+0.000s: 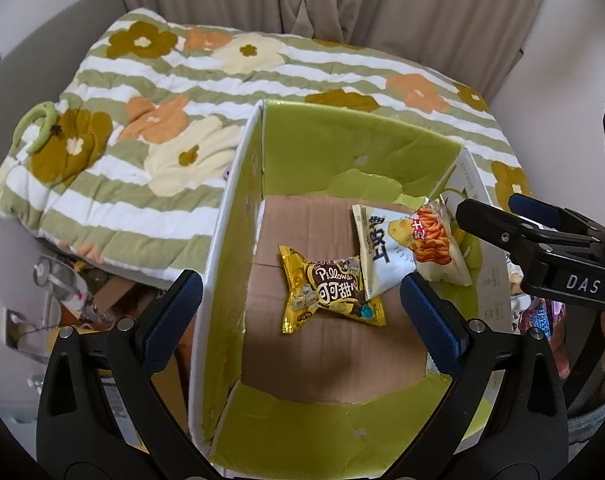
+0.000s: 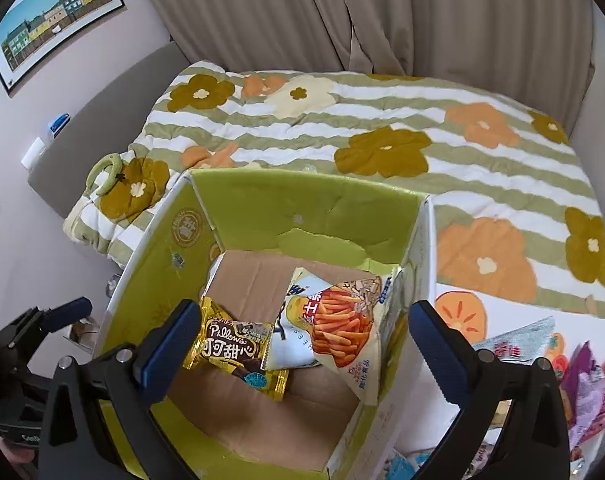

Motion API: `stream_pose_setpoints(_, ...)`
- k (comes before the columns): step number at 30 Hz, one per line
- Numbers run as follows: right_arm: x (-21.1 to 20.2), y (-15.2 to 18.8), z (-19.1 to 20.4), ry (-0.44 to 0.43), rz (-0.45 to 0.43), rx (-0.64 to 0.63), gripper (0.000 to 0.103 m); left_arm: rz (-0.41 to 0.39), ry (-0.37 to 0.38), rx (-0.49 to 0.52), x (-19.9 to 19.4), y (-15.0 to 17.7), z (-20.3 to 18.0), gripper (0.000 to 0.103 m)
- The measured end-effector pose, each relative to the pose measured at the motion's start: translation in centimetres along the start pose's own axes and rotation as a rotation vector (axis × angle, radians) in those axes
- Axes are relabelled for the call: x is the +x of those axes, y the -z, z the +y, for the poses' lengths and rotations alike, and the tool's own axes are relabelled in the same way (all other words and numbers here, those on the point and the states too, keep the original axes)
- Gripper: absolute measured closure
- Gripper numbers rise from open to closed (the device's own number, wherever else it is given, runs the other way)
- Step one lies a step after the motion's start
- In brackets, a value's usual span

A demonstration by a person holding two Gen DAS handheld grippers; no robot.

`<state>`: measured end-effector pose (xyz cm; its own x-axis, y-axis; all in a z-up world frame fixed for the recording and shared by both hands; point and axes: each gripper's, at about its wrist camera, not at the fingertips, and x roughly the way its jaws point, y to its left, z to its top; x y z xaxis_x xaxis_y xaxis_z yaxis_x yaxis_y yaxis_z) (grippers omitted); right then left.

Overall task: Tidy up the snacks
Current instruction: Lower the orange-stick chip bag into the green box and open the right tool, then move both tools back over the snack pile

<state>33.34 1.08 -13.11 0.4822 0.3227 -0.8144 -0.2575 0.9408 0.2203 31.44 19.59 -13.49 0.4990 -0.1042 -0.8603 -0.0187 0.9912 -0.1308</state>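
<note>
Left wrist view
- Box (image 1: 238, 216): open carton with a green lining and a bare cardboard floor; reference landmark for all positions.
- Packets in box: 2. One gold Pillows packet (image 1: 330, 294) flat at floor centre; one white fries packet (image 1: 410, 248) leaning at the right wall, overlapping the gold one.
- Left gripper (image 1: 302, 316): above the near half of the box, fingers apart, holding nothing.
- Right gripper (image 1: 490, 208): over the right wall of the box; spread cannot be judged here.

Right wrist view
- Right gripper (image 2: 302, 344): above the box (image 2: 162, 240), fingers apart, empty.
- Loose packets (image 2: 582, 380): heap outside the right wall; at least 3, exact count unclear.
- Progress: judged early; 2 stowed, heap remaining.
</note>
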Motion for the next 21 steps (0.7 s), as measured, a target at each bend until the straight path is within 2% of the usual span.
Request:
stream_pose_setpoints(12,-6.7,0.9,1.9,0.049,-0.125,-0.003,0.000,-0.094,-0.014,0.046,-5.7,0.5,-0.5,0.004)
stream_pose_setpoints(21,-12.1,3.8,2.1,0.115,-0.222,0.018,0.000,-0.170,0.017,0.109,-9.1,1.4,-2.9,0.004)
